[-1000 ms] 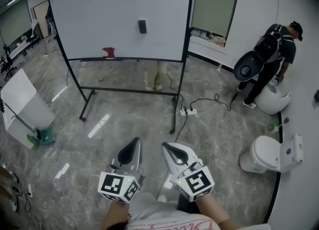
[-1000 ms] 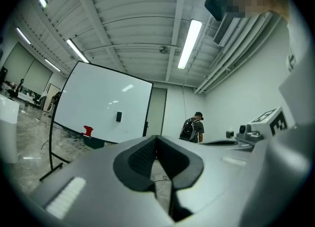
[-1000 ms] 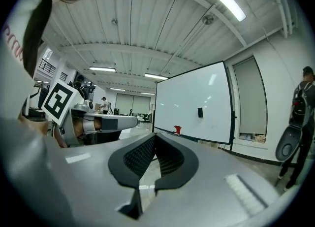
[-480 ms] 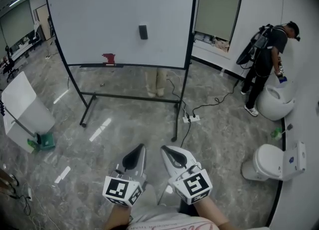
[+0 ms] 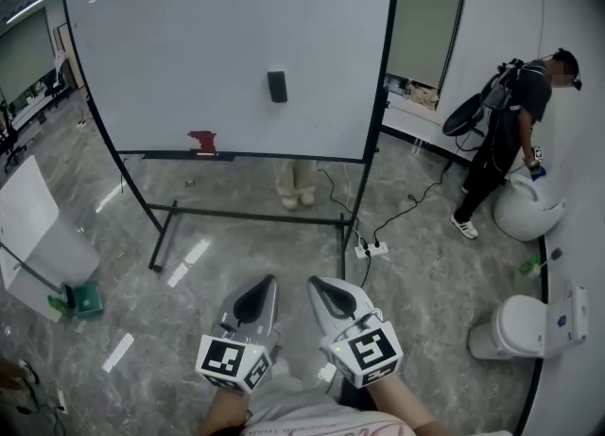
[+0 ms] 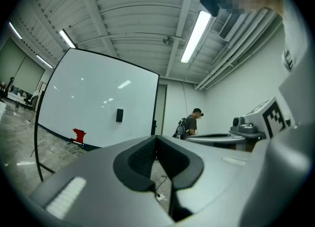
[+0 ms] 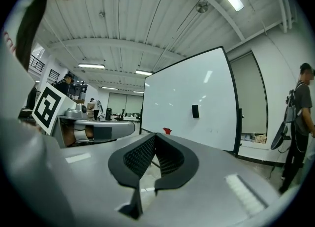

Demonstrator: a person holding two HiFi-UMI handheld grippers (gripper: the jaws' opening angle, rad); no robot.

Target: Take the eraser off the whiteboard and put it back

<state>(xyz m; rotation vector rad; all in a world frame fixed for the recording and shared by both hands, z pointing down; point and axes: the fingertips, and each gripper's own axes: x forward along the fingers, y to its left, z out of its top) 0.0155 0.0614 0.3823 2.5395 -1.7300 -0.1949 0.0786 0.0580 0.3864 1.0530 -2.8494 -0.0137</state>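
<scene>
Both grippers are low in the centre of the head view, side by side, noses toward the whiteboard [image 5: 189, 46].
Left gripper [image 5: 267, 282]: pads meet at the tips, nothing between them.
Right gripper [image 5: 316, 284]: the same, closed up and empty.

Eraser [image 5: 276, 86]: a small dark block, upright, stuck to the white face of the board. It is right of the board's centre, in the upper middle of the frame, well apart from both grippers.

A red object [image 5: 201, 142] sits on the board's bottom ledge, down and left of the eraser.
The board stands on a black stand [image 5: 159, 235] over a grey marbled floor [image 5: 425, 264].
A pair of legs [image 5: 296, 183] shows under the board's lower edge, behind it.
A white power strip [image 5: 375, 249] with its cable lies by the stand's right foot.

At the right edge a person [image 5: 506, 131] with a backpack bends over a white toilet [image 5: 529, 209]. A second toilet [image 5: 515, 325] is at lower right.
A small green item [image 5: 80, 300] lies at lower left.
</scene>
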